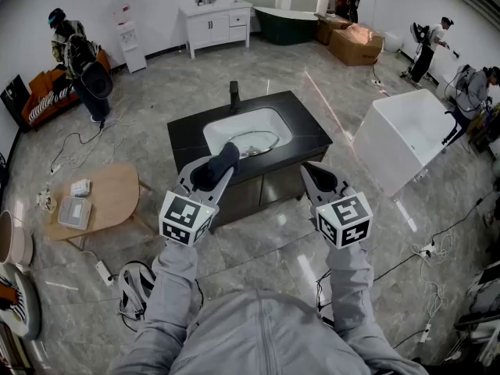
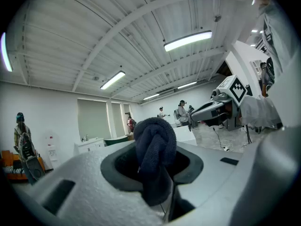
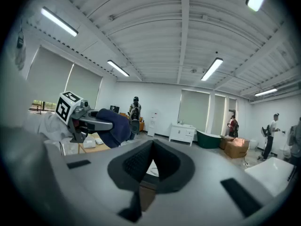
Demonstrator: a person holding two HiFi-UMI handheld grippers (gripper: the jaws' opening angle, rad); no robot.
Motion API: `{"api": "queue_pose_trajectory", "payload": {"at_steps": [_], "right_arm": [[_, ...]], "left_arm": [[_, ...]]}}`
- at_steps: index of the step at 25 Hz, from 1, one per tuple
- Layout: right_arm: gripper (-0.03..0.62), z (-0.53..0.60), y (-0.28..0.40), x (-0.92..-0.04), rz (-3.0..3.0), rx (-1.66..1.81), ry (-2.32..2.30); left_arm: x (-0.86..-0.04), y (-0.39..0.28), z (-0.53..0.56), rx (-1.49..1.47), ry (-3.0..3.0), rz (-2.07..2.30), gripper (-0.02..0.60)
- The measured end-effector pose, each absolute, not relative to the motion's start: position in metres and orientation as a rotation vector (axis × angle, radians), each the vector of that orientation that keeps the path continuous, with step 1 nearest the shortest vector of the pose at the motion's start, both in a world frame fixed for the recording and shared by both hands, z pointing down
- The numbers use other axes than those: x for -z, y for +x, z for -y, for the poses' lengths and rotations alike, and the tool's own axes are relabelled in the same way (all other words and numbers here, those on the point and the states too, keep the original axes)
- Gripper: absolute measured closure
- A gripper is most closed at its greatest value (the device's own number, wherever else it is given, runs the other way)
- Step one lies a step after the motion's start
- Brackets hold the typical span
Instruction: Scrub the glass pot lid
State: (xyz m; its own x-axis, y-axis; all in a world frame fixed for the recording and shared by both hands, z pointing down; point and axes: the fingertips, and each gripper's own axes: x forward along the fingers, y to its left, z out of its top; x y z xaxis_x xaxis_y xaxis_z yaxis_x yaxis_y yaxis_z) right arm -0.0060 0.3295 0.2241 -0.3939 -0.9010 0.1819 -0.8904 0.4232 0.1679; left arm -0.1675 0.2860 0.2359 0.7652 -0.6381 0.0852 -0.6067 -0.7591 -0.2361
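Ahead, the glass lid (image 1: 255,143) lies just beyond the left gripper (image 1: 225,158).

Light grey zip-front jacket (image 1: 264,333), matching grey sleeves (image 1: 167,286). Left gripper (image 1: 222,159) and right gripper (image 1: 312,174): grey shells, dark jaw pads, white cubes (image 1: 186,219) with black square markers.

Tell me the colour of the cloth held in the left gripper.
Dark navy blue cloth, clearest in the left gripper view.
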Motion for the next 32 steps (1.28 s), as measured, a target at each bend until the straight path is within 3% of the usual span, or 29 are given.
{"api": "queue_pose_trajectory", "payload": {"at_steps": [32], "right_arm": [[0.566,-0.326,0.040,-0.238,2.607,0.059,1.453]], "left_arm": [[-0.263,-0.113,-0.292,0.254,-2.753,-1.084,0.451]]}}
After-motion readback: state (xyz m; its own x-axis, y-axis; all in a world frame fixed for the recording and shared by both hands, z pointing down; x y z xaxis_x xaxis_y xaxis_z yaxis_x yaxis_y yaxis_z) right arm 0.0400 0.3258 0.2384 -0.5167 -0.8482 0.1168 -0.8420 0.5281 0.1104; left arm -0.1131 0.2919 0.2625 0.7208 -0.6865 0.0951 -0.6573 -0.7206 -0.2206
